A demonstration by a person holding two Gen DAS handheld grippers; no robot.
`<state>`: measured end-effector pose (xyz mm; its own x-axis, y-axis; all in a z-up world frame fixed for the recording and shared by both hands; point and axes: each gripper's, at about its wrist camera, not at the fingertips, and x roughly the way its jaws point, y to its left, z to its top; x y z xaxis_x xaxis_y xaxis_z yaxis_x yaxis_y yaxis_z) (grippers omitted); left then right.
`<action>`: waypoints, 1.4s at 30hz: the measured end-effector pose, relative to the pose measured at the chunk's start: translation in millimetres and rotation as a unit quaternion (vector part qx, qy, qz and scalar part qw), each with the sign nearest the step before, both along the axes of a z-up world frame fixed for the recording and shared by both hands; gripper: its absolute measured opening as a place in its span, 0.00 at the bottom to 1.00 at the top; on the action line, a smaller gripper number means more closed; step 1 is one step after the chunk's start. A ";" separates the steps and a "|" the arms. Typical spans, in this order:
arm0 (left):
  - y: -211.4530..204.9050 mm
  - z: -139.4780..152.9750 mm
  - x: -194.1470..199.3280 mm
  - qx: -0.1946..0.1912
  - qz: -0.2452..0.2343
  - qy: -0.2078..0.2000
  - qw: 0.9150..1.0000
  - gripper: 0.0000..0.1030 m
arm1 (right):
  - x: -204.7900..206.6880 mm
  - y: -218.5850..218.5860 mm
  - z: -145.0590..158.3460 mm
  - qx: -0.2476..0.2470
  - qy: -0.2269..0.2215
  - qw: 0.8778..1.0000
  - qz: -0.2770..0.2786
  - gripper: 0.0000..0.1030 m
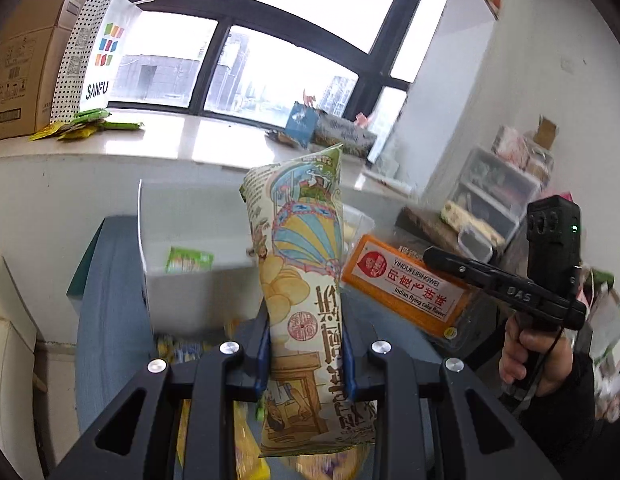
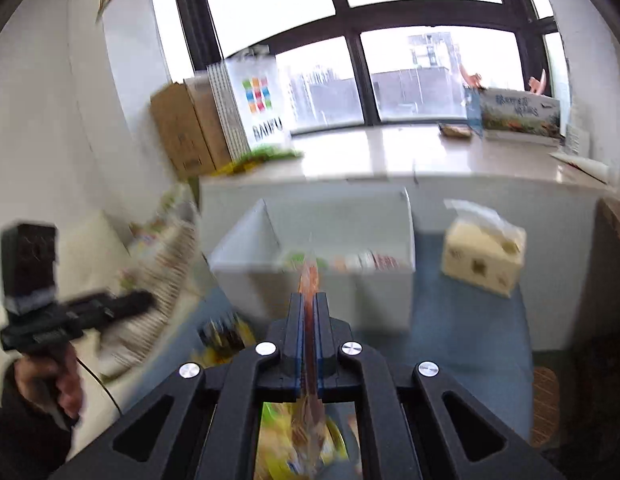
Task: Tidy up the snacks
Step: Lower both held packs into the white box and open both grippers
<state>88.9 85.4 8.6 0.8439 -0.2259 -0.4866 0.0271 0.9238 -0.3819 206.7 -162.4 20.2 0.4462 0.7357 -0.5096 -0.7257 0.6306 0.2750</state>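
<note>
My left gripper [image 1: 307, 316] is shut on a tall illustrated chip bag [image 1: 305, 248] and holds it upright above the blue table. My right gripper [image 2: 309, 300] is shut on the thin edge of an orange snack packet [image 2: 310, 280]. That packet shows flat in the left wrist view [image 1: 406, 288], with "Indian flying cake flavor" on its label, held by the right gripper [image 1: 446, 262] just right of the chip bag. A white open box [image 2: 342, 224] stands ahead with a few snack packs [image 2: 350, 261] inside. It also shows in the left wrist view [image 1: 181, 208], holding a green pack [image 1: 189, 260].
More snack bags [image 2: 293, 436] lie under both grippers on the blue table [image 2: 470, 320]. A tissue box [image 2: 484, 254] stands right of the white box. A windowsill [image 1: 169, 136] behind carries a cardboard box [image 1: 23, 64], a paper bag [image 1: 97, 48] and green packets [image 1: 85, 124]. Plastic drawers [image 1: 498, 192] stand right.
</note>
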 end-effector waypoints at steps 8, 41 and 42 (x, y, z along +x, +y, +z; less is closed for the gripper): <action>51.2 19.4 109.7 -0.014 0.043 0.024 0.999 0.30 | 96.8 61.5 28.1 0.035 0.038 0.998 -0.027 0.03; 23.3 16.4 40.0 0.056 0.043 0.017 0.997 1.00 | 19.6 29.2 42.2 0.042 -0.040 0.998 -0.029 1.00; 20.5 21.0 27.3 0.055 0.046 0.007 0.997 1.00 | 10.5 23.3 43.0 0.042 -0.044 0.998 -0.029 1.00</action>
